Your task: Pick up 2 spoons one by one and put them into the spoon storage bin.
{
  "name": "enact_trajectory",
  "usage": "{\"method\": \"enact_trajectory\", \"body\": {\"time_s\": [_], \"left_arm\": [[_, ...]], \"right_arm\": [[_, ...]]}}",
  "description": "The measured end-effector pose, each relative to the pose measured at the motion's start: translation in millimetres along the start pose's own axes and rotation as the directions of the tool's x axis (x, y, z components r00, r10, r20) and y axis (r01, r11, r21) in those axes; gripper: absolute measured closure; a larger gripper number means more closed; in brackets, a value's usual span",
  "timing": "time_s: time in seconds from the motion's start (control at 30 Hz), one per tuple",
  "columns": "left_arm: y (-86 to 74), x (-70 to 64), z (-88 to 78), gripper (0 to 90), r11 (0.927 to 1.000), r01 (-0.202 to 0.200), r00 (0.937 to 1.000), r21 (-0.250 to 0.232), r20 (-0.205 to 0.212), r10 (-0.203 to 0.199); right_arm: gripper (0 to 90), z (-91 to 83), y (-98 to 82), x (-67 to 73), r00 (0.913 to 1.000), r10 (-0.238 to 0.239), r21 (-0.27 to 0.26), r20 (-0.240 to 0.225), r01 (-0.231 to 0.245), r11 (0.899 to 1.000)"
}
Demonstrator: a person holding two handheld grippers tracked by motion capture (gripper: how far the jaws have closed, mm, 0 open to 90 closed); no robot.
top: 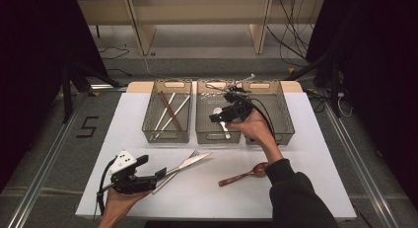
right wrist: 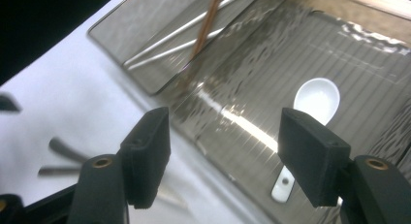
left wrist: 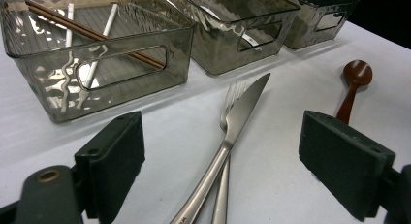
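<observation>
My left gripper rests open near the table's front left, its jaws either side of the handles of a steel knife and fork without touching them. In the left gripper view the knife lies over the fork between the open jaws of the left gripper. My right gripper hovers open over the middle bin, holding nothing. A white spoon lies on that bin's floor below the right gripper. A brown wooden spoon lies on the table at the front right.
Three smoky clear bins stand in a row at the back. The left bin holds white and brown chopsticks. The right bin stands behind my right hand. White table surface runs between the bins and the front edge.
</observation>
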State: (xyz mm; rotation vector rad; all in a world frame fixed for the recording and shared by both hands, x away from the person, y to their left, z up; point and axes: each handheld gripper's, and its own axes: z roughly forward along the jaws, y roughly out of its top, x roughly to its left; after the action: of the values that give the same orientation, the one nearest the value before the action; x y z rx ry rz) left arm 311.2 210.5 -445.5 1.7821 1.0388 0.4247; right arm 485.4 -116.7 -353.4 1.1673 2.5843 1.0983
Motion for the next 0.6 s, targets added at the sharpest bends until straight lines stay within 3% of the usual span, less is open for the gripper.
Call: {"method": "enact_trajectory", "body": {"time_s": [0.27, 0.6], "left_arm": [[0.0, 0.0, 0.2, 16.2, 1.0000, 0.000, 1.0000, 0.002, -0.001, 0.000], [0.1, -0.4, 0.6, 16.2, 1.0000, -0.001, 1.0000, 0.003, -0.003, 0.001]], "right_arm": [[33.5, -16.5, -15.8, 13.7, 0.9977, -0.059, -0.011, -0.035, 0.059, 0.998], [31.6, -26.0, -43.5, 26.1, 0.9920, -0.112, 0.022, -0.059, 0.113, 0.993]]}}
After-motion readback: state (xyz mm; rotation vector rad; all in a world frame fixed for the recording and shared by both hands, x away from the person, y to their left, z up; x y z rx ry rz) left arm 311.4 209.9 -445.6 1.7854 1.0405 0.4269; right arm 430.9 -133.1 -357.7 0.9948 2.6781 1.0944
